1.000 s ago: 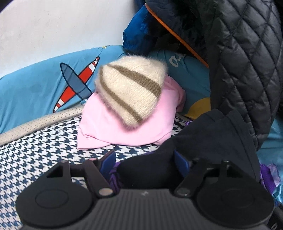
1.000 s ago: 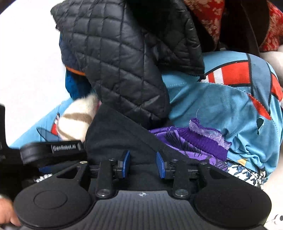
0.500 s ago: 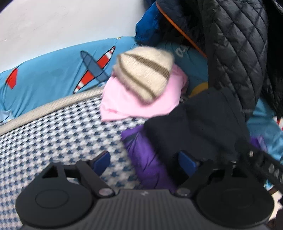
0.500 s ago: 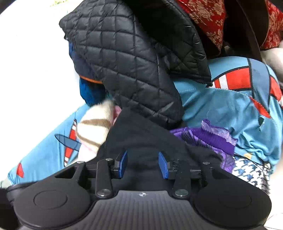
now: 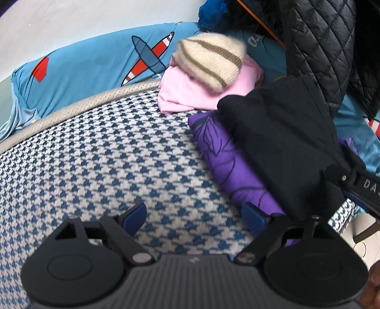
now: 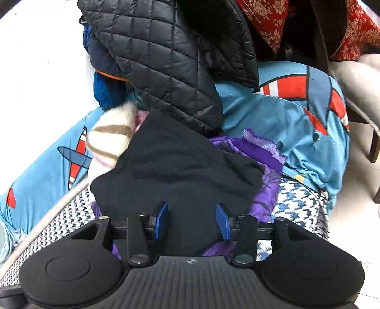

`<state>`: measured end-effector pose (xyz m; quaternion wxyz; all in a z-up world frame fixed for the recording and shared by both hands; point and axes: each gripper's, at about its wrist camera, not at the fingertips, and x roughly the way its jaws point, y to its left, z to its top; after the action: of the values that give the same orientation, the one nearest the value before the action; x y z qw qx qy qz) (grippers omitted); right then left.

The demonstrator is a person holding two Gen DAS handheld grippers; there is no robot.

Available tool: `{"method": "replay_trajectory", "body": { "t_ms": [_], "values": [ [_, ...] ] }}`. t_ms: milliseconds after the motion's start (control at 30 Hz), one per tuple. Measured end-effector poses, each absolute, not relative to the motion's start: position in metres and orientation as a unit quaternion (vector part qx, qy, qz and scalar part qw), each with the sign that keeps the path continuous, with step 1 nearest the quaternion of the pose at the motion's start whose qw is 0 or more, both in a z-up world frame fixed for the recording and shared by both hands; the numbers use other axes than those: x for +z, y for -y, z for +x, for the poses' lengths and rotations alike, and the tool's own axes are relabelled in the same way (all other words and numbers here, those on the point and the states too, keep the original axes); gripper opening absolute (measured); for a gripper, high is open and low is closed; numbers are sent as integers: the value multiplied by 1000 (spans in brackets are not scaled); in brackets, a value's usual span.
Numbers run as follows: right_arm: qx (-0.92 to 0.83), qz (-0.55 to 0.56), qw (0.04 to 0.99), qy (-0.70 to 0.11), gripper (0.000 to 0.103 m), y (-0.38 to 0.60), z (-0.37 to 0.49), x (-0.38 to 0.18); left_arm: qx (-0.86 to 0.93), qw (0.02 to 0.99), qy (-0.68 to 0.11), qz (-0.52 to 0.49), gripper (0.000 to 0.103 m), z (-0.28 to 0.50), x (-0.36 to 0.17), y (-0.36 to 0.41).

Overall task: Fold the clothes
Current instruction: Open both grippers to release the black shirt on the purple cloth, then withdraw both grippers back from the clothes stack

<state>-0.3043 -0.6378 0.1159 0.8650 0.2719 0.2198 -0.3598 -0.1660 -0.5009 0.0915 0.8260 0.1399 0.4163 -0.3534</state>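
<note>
Noting both grippers releasing: left gripper [image 5: 193, 215] now wide, empty over houndstooth; right gripper [image 6: 191, 221] opening around folded black garment [image 6: 180, 166], so fold done.

We note a houndstooth cushion [image 5: 106, 152] with a beige piped edge [image 5: 78, 107]. Behind it lies a blue sheet [image 5: 90, 61] printed with red-and-white aeroplanes. A white wall [image 5: 71, 21] stands beyond. A chair leg [image 6: 374, 145] shows at right.
</note>
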Motion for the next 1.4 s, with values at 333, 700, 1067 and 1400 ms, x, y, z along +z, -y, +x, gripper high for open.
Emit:
{"method": "replay_trajectory", "body": {
  "t_ms": [333,700,1067,1400],
  "values": [
    [-367,285,850,-248,52,631,-318,112,-348,826,-418,145,87,-177,99,482],
    [-374,280,842,-271,65,618,-327,112,-347,824,-418,157,88,-185,99,469],
    [-375,283,827,-309,76,606,-332,107,-349,829,-402,171,99,-195,99,450],
    [-376,273,820,-335,82,596,-337,104,-360,819,-404,191,103,-209,100,441]
  ]
}}
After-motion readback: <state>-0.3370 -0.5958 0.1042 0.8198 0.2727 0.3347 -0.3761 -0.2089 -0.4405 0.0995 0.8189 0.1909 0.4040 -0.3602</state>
